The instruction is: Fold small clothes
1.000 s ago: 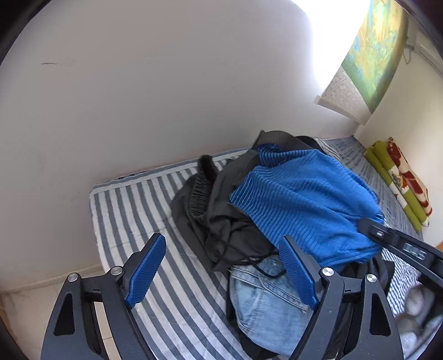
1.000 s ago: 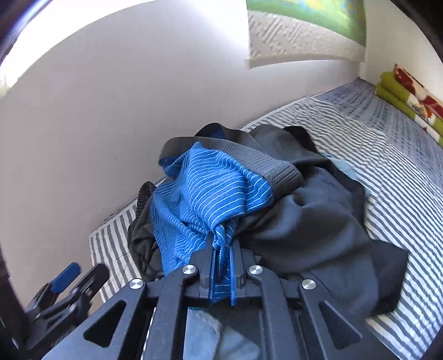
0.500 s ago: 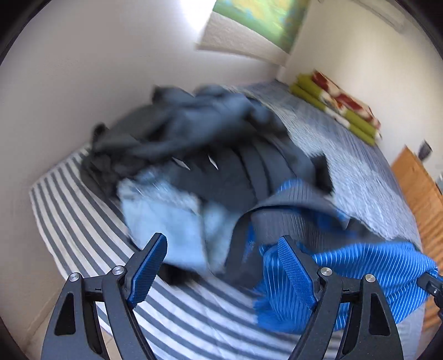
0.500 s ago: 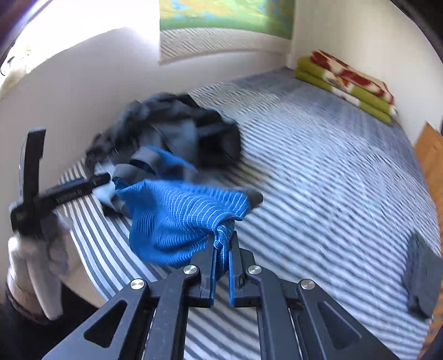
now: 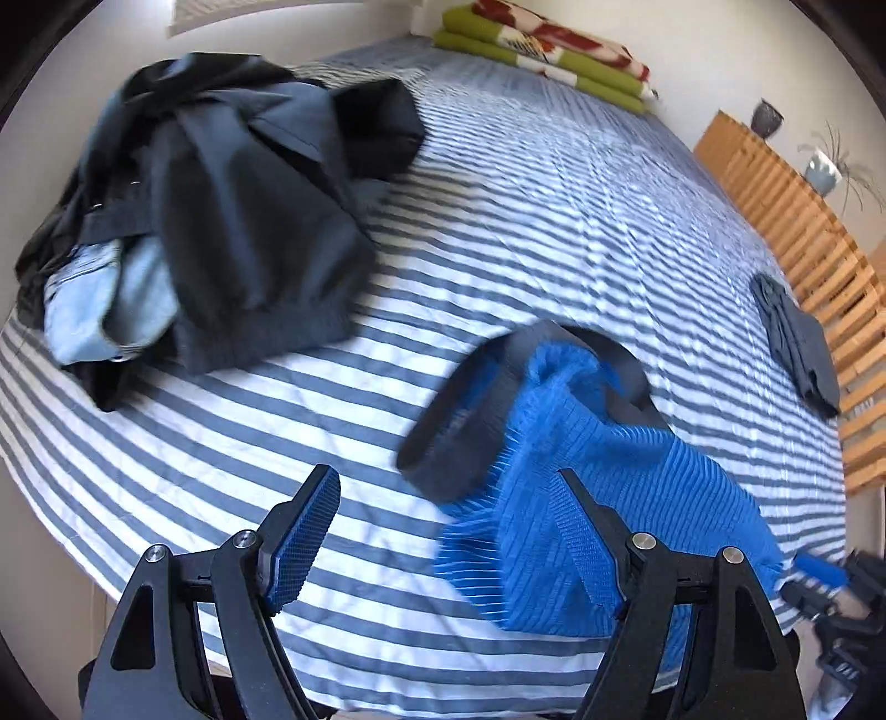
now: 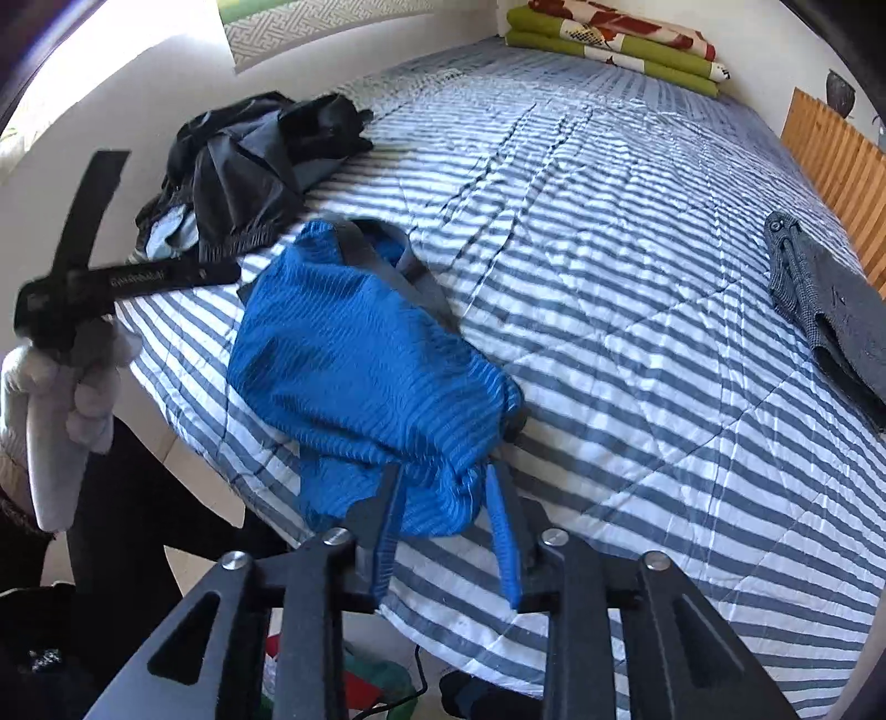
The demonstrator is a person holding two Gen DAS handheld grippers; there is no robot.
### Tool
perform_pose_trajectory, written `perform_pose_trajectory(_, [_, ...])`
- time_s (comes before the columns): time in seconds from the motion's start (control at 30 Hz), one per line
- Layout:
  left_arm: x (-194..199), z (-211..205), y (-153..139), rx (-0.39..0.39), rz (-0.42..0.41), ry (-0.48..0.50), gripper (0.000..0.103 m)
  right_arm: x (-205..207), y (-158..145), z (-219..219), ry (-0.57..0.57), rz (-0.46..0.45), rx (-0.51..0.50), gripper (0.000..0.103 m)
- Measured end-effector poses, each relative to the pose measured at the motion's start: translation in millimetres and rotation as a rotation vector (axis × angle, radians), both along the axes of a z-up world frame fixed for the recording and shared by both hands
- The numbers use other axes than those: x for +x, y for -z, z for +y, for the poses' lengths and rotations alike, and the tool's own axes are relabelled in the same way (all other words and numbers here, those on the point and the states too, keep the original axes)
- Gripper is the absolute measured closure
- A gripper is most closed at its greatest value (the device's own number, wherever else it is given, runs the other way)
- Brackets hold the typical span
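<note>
A blue ribbed garment (image 5: 603, 487) with a grey waistband lies crumpled on the striped bed (image 5: 554, 221) near its front edge. In the right wrist view the same blue garment (image 6: 354, 365) spreads just ahead of my right gripper (image 6: 446, 531). That gripper's jaws stand apart, with the cloth's near edge loose between them. My left gripper (image 5: 446, 540) hovers open over the bed, its right finger in front of the blue cloth, nothing held. A pile of dark clothes with pale denim (image 5: 221, 205) sits at the far left.
A folded grey garment (image 6: 830, 310) lies at the bed's right side by a wooden slatted board (image 5: 792, 232). Folded green and red blankets (image 6: 614, 44) rest at the far end. A gloved hand (image 6: 66, 387) holds the left gripper beside the bed's left edge.
The right gripper carried the blue garment off the pile toward the near edge of the bed, then opened and let it drop. The left gripper swung right, staying open.
</note>
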State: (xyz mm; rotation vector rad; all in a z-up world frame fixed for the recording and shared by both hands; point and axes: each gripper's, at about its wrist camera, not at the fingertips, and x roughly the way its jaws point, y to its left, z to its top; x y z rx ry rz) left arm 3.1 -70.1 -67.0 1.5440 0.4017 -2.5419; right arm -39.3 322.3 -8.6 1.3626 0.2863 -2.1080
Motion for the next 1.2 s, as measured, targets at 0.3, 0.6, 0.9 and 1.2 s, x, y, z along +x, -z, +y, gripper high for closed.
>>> perform_pose_trajectory(0.3, [-37.2,44.3,32.4,-0.174,-0.091,0.068,0.076,-97.8,4.7,-64.3,-0.006,0.023,-0.057,0.062])
perform_pose_trajectory(0.6, [3.1,16.1,18.0,-0.082,-0.062,0.055,0.095,-120.6,67.5,-166.0,-0.199,-0.087,0.036,0.075])
perform_pose_trajectory(0.9, [32.6,-16.4,-15.4,-0.027,0.008,0.022,0.097,-118.3,0.6,-106.1,-0.027,0.0,-0.074,0.102])
perform_pose_trajectory(1.2, [24.2,-18.3,-72.9,-0.067,0.116,0.192,0.082,-48.3,-95.0,-47.8,0.026,0.14,-0.178,0.102])
